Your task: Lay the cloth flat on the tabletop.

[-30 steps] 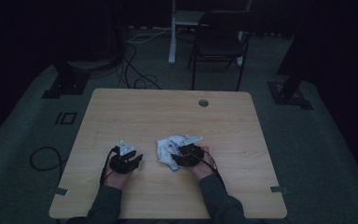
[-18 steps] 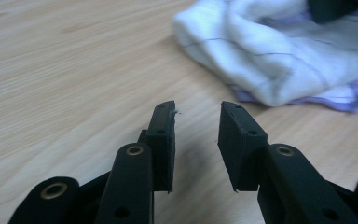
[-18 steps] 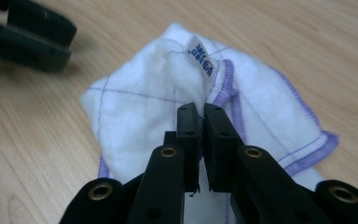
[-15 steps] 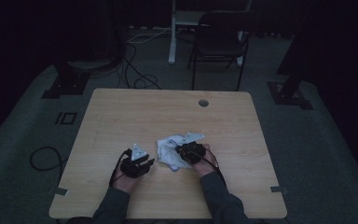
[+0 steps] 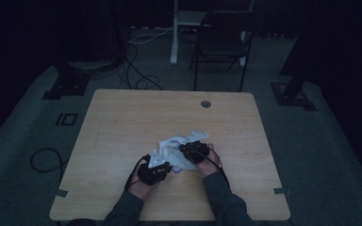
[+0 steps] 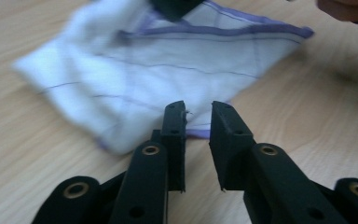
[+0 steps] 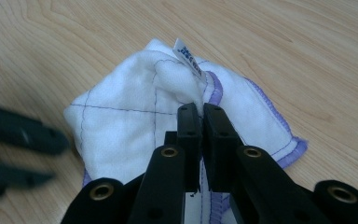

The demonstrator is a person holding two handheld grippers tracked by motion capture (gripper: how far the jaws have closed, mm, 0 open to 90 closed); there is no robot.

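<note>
A white cloth [image 5: 173, 149] with purple hem and thin stitched lines lies crumpled on the wooden table [image 5: 132, 122], near the front. My right gripper [image 7: 199, 110] is shut on a raised fold of the cloth [image 7: 135, 116], just below its small white label [image 7: 187, 57]. My left gripper [image 6: 198, 111] is open, its tips at the near hemmed edge of the cloth [image 6: 168, 70]. From above, the left gripper [image 5: 168, 166] sits at the cloth's front left and the right gripper [image 5: 184, 149] at its right side. The left gripper's jaws show blurred at the left of the right gripper view.
A round cable hole [image 5: 206, 103] sits near the table's far edge. A dark chair [image 5: 221, 42] and a white post [image 5: 174, 33] stand beyond the table. Cables [image 5: 45, 160] lie on the floor to the left. A hand [image 6: 349, 7] is at the upper right.
My left gripper has moved right across the table up to the cloth's near edge. The right gripper has stayed shut on the cloth, nearly in place.
</note>
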